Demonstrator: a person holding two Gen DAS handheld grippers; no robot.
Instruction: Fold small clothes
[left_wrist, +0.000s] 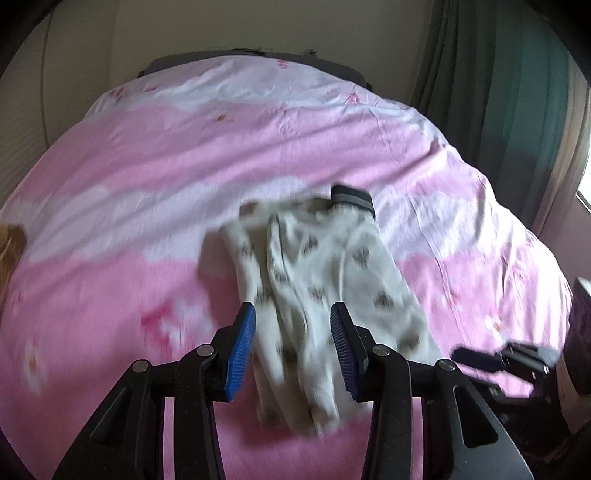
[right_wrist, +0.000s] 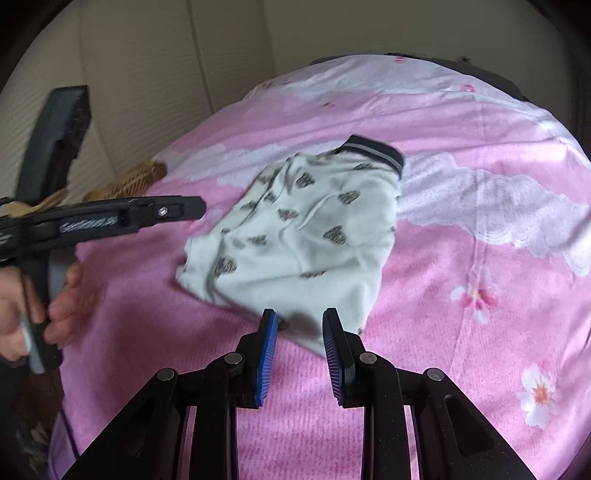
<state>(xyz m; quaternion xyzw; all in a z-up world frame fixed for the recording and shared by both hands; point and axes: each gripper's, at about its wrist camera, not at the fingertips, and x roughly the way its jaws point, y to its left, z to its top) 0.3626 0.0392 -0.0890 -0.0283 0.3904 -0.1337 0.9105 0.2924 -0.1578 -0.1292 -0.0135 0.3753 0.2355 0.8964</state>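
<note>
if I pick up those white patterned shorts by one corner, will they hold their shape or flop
The shorts will probably flop: the fabric lies creased and loosely doubled over on the pink sheet. They look thin, so likely light. The dark waistband seems thicker and may sag least. Both the left gripper and right gripper are open, holding nothing.

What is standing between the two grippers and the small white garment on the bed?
Nothing visible. The white patterned garment lies on the pink bedsheet, directly ahead of the open jaws of the right gripper and the left gripper. Only bare sheet surrounds it; the wicker basket sits off to the side.
</note>
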